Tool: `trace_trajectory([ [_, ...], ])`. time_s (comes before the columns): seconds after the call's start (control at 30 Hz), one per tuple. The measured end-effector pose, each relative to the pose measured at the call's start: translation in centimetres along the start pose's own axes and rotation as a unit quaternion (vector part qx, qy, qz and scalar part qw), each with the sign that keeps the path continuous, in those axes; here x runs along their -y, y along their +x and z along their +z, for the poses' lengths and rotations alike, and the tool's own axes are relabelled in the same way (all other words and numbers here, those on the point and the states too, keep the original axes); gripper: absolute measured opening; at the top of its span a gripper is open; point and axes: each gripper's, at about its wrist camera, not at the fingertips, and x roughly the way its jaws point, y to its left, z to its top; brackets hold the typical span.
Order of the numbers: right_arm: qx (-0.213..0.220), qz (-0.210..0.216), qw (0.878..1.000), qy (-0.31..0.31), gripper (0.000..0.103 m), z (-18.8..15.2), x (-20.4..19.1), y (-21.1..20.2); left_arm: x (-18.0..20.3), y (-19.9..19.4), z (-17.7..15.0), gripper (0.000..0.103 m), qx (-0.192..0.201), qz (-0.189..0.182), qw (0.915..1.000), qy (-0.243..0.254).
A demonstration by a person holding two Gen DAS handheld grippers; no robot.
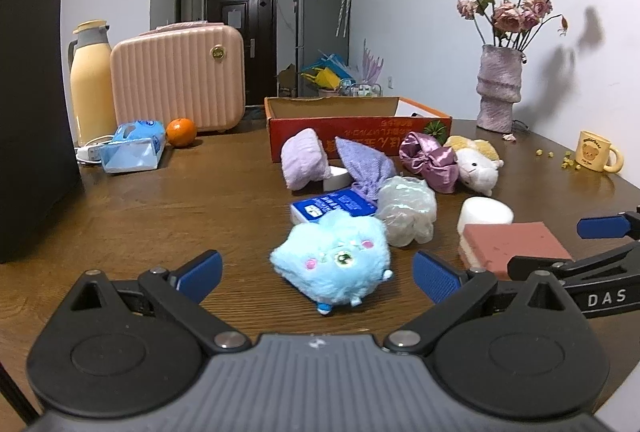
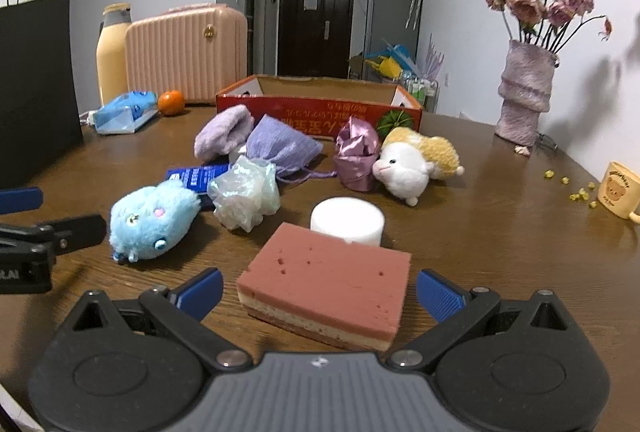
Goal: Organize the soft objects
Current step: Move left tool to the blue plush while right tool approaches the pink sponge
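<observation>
A fluffy blue plush (image 1: 334,264) (image 2: 154,218) lies on the wooden table, between the fingers of my open left gripper (image 1: 318,278) but not touched by them. My right gripper (image 2: 320,294) is open around the near end of a pink layered sponge (image 2: 326,288) (image 1: 516,242). Behind the sponge stands a white foam cylinder (image 2: 348,220). Farther back lie a clear crinkly bundle (image 2: 246,198), a lilac pouch (image 2: 280,146), a lilac mitt (image 2: 224,132), a purple satin bow (image 2: 356,156) and a white-and-yellow plush (image 2: 412,164). An open red cardboard box (image 2: 320,108) (image 1: 356,130) stands behind them.
A black paper bag (image 1: 32,120) stands at the left edge. Behind it are a yellow flask (image 1: 92,84), a pink case (image 1: 180,76), a tissue pack (image 1: 132,146) and an orange (image 1: 181,131). At the right are a vase of dried roses (image 2: 524,96) and a yellow mug (image 2: 620,190).
</observation>
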Motion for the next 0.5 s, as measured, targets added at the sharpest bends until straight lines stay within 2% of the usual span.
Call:
trace_trajectory([
  [0.2, -0.022, -0.002, 1.000, -0.005, 0.103, 0.2, -0.7, 2.2, -0.9, 1.1, -0.1, 0.103, -0.012, 0.003, 0.9999, -0.006],
  [0.5, -0.022, -0.022, 0.999, -0.002, 0.103, 0.5, -0.4, 3.2, -1.3, 2.7, -0.1, 0.103, -0.029, -0.002, 0.9996, -0.005],
])
